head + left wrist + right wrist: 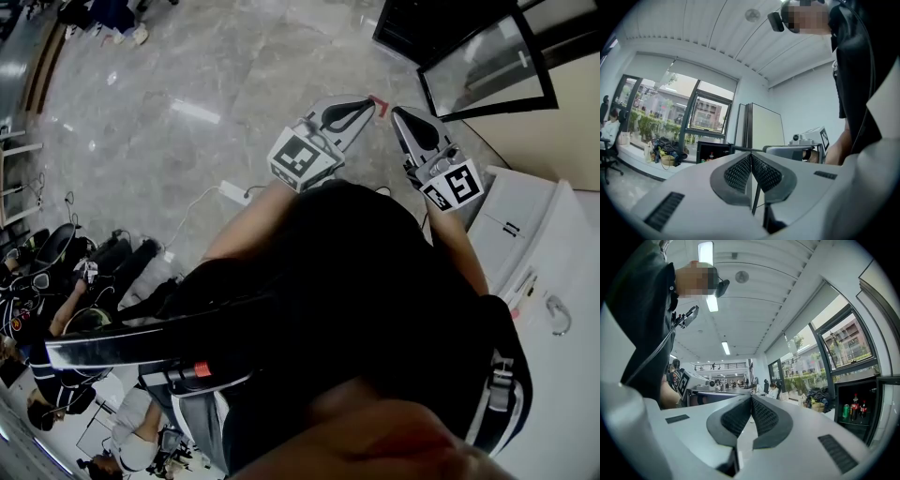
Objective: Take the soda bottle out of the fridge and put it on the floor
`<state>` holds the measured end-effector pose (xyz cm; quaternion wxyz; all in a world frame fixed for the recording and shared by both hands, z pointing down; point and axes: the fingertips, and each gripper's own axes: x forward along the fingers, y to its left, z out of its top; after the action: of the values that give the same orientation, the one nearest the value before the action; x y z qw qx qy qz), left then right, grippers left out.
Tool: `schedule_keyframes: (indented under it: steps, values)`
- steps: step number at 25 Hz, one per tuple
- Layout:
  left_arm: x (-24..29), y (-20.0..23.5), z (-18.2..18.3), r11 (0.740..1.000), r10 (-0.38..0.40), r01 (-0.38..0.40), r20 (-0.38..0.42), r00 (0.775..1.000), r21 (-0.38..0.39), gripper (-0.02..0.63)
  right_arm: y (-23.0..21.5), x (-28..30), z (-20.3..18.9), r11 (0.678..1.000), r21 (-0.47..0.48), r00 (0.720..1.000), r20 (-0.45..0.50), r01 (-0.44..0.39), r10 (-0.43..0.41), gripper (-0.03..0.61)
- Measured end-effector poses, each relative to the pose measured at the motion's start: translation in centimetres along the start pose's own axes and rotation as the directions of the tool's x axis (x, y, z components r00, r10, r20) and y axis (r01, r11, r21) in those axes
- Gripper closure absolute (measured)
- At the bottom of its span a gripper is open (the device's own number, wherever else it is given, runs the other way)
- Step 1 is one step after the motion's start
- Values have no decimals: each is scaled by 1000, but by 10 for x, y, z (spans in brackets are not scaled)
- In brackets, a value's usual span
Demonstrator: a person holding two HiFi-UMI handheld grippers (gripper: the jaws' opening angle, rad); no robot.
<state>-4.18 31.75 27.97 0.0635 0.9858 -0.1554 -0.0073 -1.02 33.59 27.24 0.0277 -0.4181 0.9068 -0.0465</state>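
Soda bottle (854,407) dark, red-labelled, upright in open fridge (855,381); left tongs (751,154), right tongs (751,398) closed, empty.

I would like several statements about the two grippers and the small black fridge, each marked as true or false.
1. The left gripper and the right gripper are both shut, with nothing between their jaws. True.
2. The right gripper holds the dark soda bottle. False: the bottle stands inside the small black fridge.
3. A green can stands beside that bottle. True.
4. The left gripper touches the fridge. False: the fridge is well away from it, across the room.
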Motion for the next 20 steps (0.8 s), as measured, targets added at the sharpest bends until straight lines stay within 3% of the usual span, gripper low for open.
schedule_keyframes:
  steps: [6, 11, 20]
  values:
    - [-8, 34, 2, 999, -18, 17, 3, 1000, 29, 609, -13, 28, -2, 998, -2, 998, -4, 62, -62, 566]
    - [-3, 56, 5, 1000, -19, 18, 24, 1000, 9, 609, -34, 35, -4, 994, 9, 994, -3, 109, -109, 566]
    - [64, 87, 5, 999, -51, 51, 14, 999, -8, 609, -110, 49, -6, 993, 25, 994, 17, 112, -112, 566]
